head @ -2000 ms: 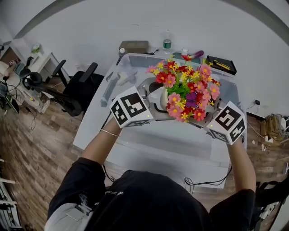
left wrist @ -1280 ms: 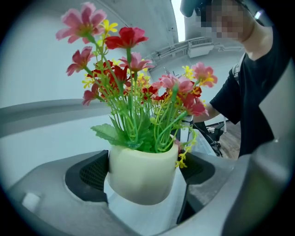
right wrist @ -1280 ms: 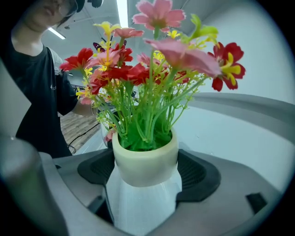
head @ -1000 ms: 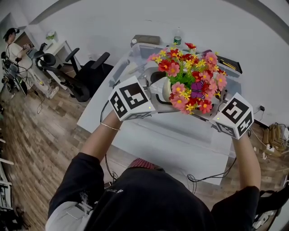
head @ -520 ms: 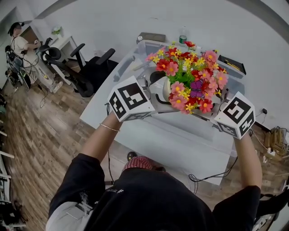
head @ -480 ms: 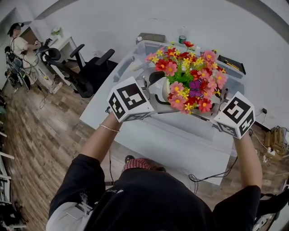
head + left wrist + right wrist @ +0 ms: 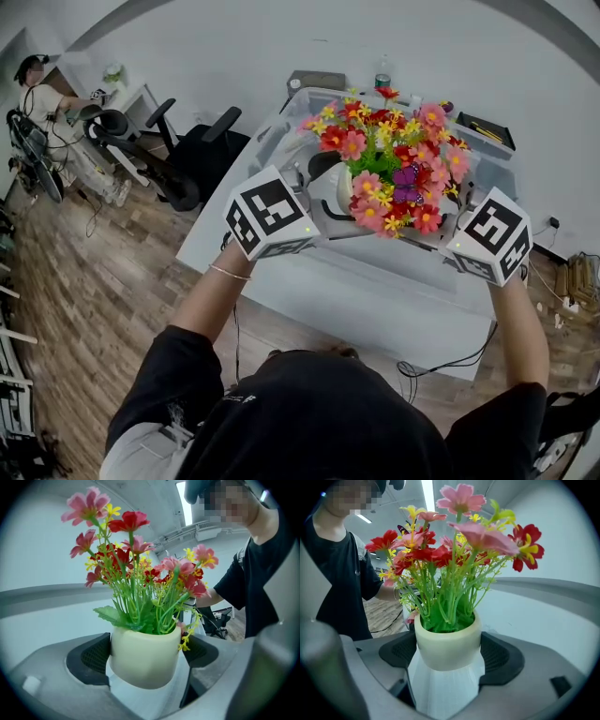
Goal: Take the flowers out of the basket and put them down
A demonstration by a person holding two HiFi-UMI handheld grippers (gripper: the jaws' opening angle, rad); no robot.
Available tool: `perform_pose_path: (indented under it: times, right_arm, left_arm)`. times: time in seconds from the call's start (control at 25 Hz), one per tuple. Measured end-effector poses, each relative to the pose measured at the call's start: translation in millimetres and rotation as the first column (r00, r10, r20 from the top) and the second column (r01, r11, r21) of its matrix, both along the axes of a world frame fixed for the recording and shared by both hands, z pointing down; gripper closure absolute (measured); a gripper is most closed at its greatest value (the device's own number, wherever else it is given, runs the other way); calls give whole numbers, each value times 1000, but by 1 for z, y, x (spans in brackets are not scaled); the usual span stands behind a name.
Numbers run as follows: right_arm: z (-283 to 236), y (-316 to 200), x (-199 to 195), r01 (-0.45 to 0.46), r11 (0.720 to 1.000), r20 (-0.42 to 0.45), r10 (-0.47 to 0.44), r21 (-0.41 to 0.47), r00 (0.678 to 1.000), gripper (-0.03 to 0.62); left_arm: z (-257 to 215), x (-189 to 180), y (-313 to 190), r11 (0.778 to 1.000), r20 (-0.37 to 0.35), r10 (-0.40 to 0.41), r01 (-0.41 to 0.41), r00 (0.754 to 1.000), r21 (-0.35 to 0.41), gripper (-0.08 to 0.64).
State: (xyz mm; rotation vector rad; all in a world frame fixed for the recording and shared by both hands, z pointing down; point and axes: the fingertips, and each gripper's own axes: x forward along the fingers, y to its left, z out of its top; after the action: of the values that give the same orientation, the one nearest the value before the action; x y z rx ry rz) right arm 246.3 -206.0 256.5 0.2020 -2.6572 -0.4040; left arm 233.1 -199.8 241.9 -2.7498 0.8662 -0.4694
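Observation:
A bunch of red, pink and yellow artificial flowers [image 7: 396,159] stands in a cream pot [image 7: 330,190] that hangs in the air over the table. My left gripper [image 7: 314,208] grips the pot from the left, and my right gripper [image 7: 441,234] grips it from the right. In the left gripper view the pot [image 7: 143,660] sits tight between both dark pads [image 7: 91,658]. It is clamped the same way in the right gripper view, where the pot [image 7: 447,646] touches both pads [image 7: 499,657]. A clear plastic basket [image 7: 495,169] lies on the table behind and below the flowers.
The white table [image 7: 375,300] stretches under the pot. At its far end stand a bottle [image 7: 382,77], a brown box [image 7: 314,81] and a black case [image 7: 483,129]. Black office chairs [image 7: 192,159] and a seated person [image 7: 42,89] are to the left. Cables [image 7: 441,366] hang at the table's near edge.
Both grippers keep their hold on the pot. The pot and flowers sit slightly higher and farther up the view than two seconds ago, and the head camera has shifted.

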Motion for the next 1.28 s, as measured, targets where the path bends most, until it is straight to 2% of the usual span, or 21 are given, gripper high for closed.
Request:
perform_pose_path:
  times: [0.24, 0.48, 0.8, 1.0, 1.28]
  right_arm:
    - [-7, 7, -5, 7, 1000, 2, -7, 4, 1000, 164]
    - [-6, 16, -45, 27, 1000, -1, -27, -2, 1000, 164]
    - [-9, 27, -73, 60, 998, 0, -60, 5, 998, 164]
    - [-6, 34, -85, 84, 996, -10, -84, 14, 996, 164]
    - [-15, 61, -117, 122, 992, -20, -122, 17, 992, 164]
  left_arm:
    - [-7, -5, 6, 1000, -5, -6, 6, 1000, 8, 78]
    - [-6, -45, 16, 1000, -22, -18, 19, 1000, 13, 78]
    - [-11, -72, 29, 998, -24, -43, 44, 999, 38, 78]
    - [-7, -85, 34, 997, -33, -77, 77, 997, 28, 78]
    - [-16, -116, 63, 992, -38, -113, 115, 993, 45, 78]
